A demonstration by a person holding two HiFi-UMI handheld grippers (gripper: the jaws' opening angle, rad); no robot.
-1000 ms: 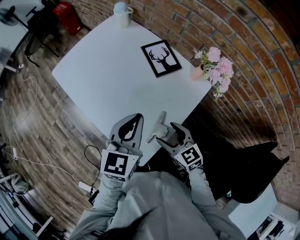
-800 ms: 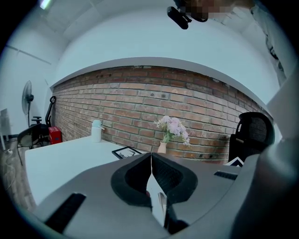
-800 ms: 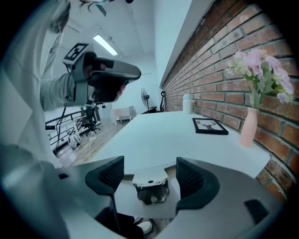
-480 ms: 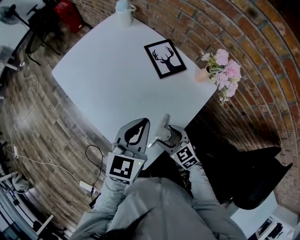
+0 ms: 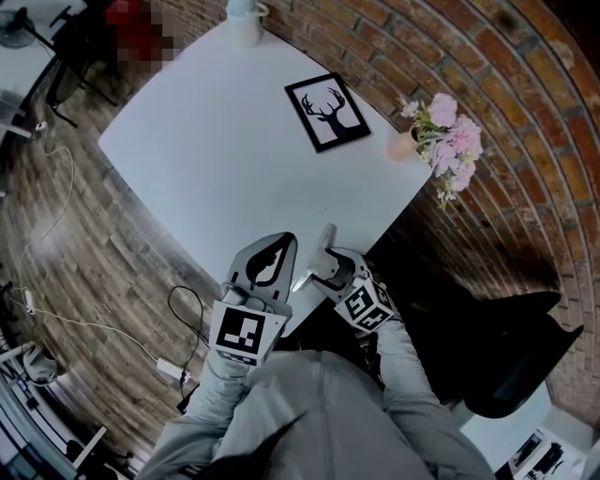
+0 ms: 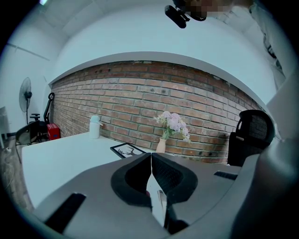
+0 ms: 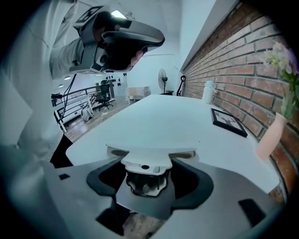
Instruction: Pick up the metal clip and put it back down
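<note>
The metal clip (image 5: 319, 247) is a pale grey, flat-handled spring clip. My right gripper (image 5: 330, 272) is shut on its body, at the near edge of the white table (image 5: 216, 159). In the right gripper view the clip (image 7: 148, 158) sits between the jaws of the right gripper (image 7: 147, 176), its flat handle pointing out over the tabletop. Whether it touches the table I cannot tell. My left gripper (image 5: 272, 251) hovers just left of the clip. In the left gripper view the left gripper (image 6: 151, 161) is shut, tips together and empty.
A framed deer picture (image 5: 323, 111) lies at the far side, with a vase of pink flowers (image 5: 441, 141) at the right corner. A white bottle (image 5: 242, 17) stands at the far corner. A black chair (image 5: 511, 342) is to the right, and cables (image 5: 178, 309) lie on the wooden floor.
The right gripper, still holding the clip, has drawn slightly closer to the left gripper. The head camera has shifted a little; the left gripper stays shut.
</note>
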